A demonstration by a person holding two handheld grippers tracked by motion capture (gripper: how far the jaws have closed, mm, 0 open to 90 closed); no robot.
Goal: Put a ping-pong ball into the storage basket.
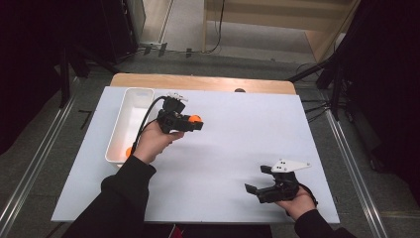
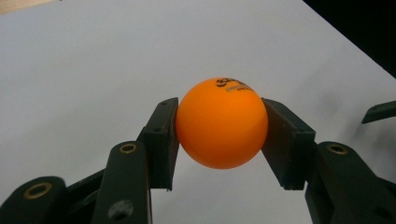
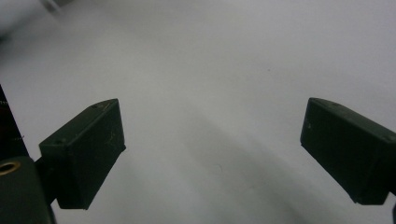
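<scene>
— Where's the orange ball?
— Squeezed in the left gripper, up beside the white tray. One ball is in already.
— And the right gripper?
— Wide apart, holding nothing. This ball isn't dropped in yet.

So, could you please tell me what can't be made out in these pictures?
- Second ball in the tray: high view, mostly hidden by the left hand.
- Print on the held ball: left gripper view, too small and curved away to read.
- Dark spot at the table's far edge: high view, too small to tell.
- Right hand: high view, partly cut off by the bottom edge.
</scene>
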